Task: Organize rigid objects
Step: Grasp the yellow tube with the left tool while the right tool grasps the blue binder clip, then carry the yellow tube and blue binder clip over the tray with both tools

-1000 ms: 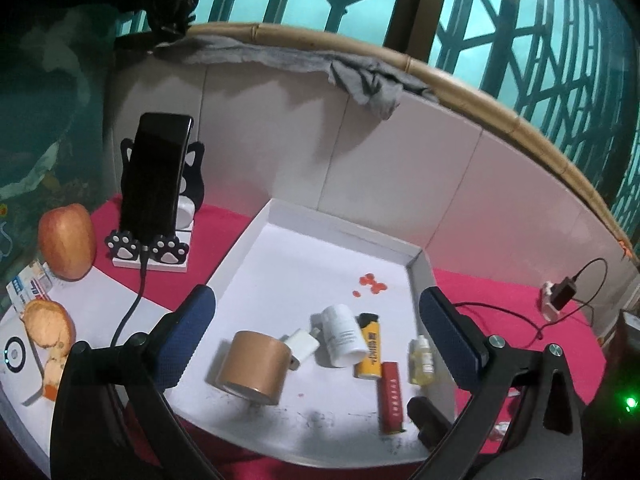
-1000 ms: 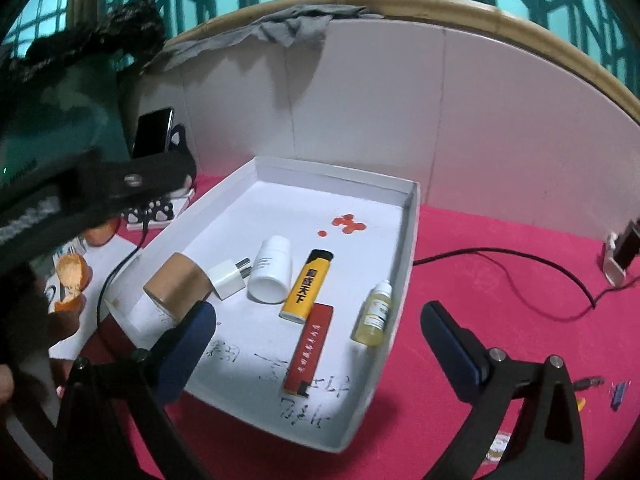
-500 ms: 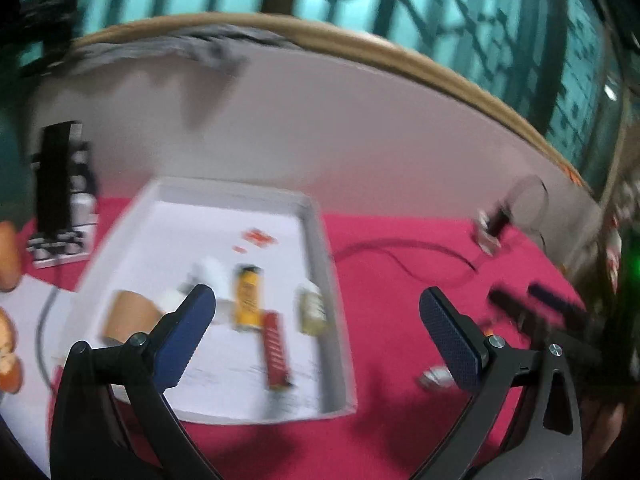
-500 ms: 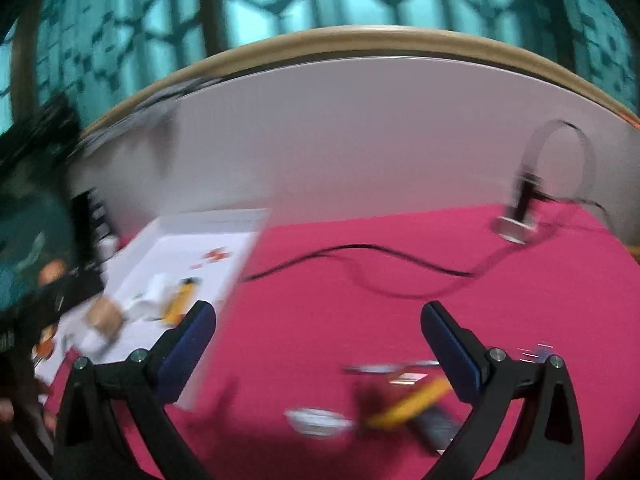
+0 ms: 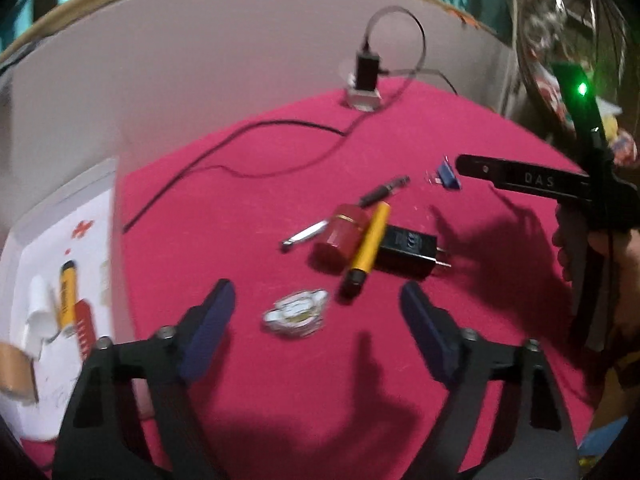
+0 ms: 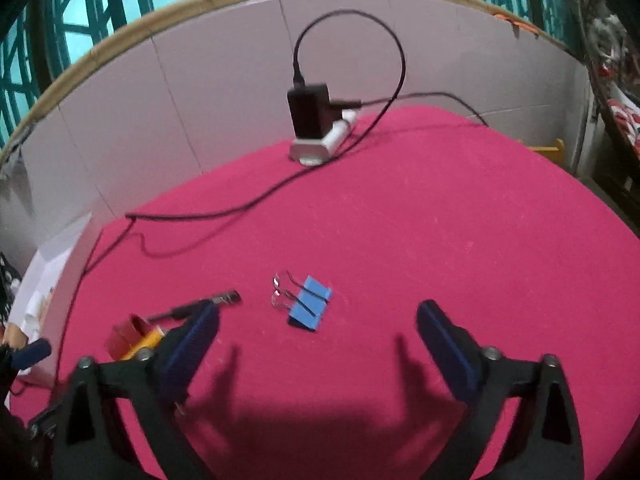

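Observation:
My left gripper (image 5: pixel 318 296) hovers over the pink cloth, jaws closing but still apart, with a small round clear tin (image 5: pixel 296 312) lying between the fingertips, untouched. Beyond it sits a cluster: a red cylinder (image 5: pixel 344 236), a yellow pen-like stick (image 5: pixel 368 244), a black plug adapter (image 5: pixel 408 248) and a dark pen (image 5: pixel 384 190). My right gripper (image 6: pixel 320 316) is also closing, pads apart, around a blue binder clip (image 6: pixel 310 306) lying on the cloth. The white tray (image 5: pixel 112 216) at the left holds a yellow lighter (image 5: pixel 66 296) and a red lighter (image 5: pixel 86 328).
A black charger in a white power strip (image 6: pixel 316 128) stands by the white tiled wall, and its black cable (image 6: pixel 224 212) snakes across the cloth toward the tray. A hand (image 5: pixel 576 248) holds the right tool at the right edge of the left wrist view.
Both views have swung right, from the tray to the loose items on the pink cloth. Both grippers sit lower, and their jaws stand narrower than before.

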Demonstrator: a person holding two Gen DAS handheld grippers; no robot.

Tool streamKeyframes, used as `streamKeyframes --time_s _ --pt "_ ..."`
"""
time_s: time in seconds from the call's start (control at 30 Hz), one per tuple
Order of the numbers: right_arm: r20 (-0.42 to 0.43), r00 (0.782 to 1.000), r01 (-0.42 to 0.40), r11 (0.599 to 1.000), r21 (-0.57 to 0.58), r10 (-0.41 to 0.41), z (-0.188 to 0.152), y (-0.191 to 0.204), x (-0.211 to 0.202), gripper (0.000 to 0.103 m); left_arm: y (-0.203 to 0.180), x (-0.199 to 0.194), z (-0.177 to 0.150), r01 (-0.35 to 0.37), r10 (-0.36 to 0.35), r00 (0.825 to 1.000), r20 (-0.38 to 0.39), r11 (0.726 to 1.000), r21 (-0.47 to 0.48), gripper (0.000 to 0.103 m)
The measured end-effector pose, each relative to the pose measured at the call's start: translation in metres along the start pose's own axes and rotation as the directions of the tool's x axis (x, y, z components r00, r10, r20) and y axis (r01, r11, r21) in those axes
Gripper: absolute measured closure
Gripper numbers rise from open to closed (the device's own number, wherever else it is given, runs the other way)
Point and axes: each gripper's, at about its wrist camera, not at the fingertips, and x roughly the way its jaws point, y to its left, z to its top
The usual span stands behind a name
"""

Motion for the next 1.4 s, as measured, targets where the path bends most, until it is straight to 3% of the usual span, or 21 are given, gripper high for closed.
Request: streamKeyframes --time_s 0.07,0.13,0.2,0.27,0.33,0.6,0.7,0.97,1.0,1.03,1.1,1.4 --pt "-0.017 1.0 -0.008 0.999 -0.033 0.007 -0.002 0.006 0.006 0.014 -0.003 0.008 0.0 0.012 -0.012 1.0 -0.017 1.0 0.008 0.024" --pt "-0.037 0.999 -0.012 0.998 -0.062 0.009 -0.002 0.013 0.017 0.029 -0.008 0.015 0.001 0.015 -0.014 1.0 -0.027 0.999 0.028 0.025" --pt "-0.068 0.998 -0.017 0.998 -0.062 0.012 0.001 0.015 0.027 0.035 -0.012 0.02 0.001 0.013 -0.011 0.999 -0.035 0.999 0.045 0.031" --pt "-0.081 0.997 -0.014 0.999 -0.05 0.01 0.007 0.015 0.035 0.036 -0.014 0.024 0.002 0.005 -0.003 0.999 -0.045 0.998 0.055 0.031" --pt "-0.09 0.996 -0.007 0.999 -0.048 0.003 0.007 0.016 0.037 0.044 -0.013 0.029 0.003 0.008 -0.005 0.999 -0.054 0.998 0.059 0.036" --pt "-0.086 0.996 -0.029 0.999 -0.025 0.027 0.009 0.011 0.036 0.052 -0.024 0.038 0.006 0.015 -0.005 0.996 -0.091 0.994 0.11 0.079" --pt "-0.087 0.995 -0.041 0.999 -0.025 0.039 0.007 0.012 0.033 0.064 -0.03 0.039 0.008 0.022 -0.009 0.995 -0.1 0.992 0.127 0.08" --pt "-0.094 0.995 -0.047 0.998 -0.038 0.043 0.009 0.016 0.035 0.069 -0.035 0.046 0.016 0.021 -0.009 0.995 -0.101 0.993 0.119 0.08" --pt "-0.093 0.995 -0.049 0.998 -0.033 0.046 0.009 0.015 0.035 0.07 -0.036 0.046 0.015 0.019 -0.007 0.995 -0.097 0.993 0.117 0.089" --pt "-0.092 0.994 -0.053 0.998 -0.025 0.05 0.009 0.013 0.035 0.08 -0.036 0.045 0.015 0.018 -0.008 0.996 -0.093 0.994 0.112 0.09" --pt "-0.092 0.993 -0.075 0.997 -0.005 0.074 0.009 0.01 0.035 0.083 -0.035 0.042 0.013 0.018 -0.009 0.997 -0.08 0.994 0.105 0.09" --pt "-0.039 0.991 -0.124 0.991 0.052 0.126 0.004 0.008 0.012 0.085 -0.028 0.002 0.007 0.025 -0.025 1.0 0.015 1.0 0.015 0.09"
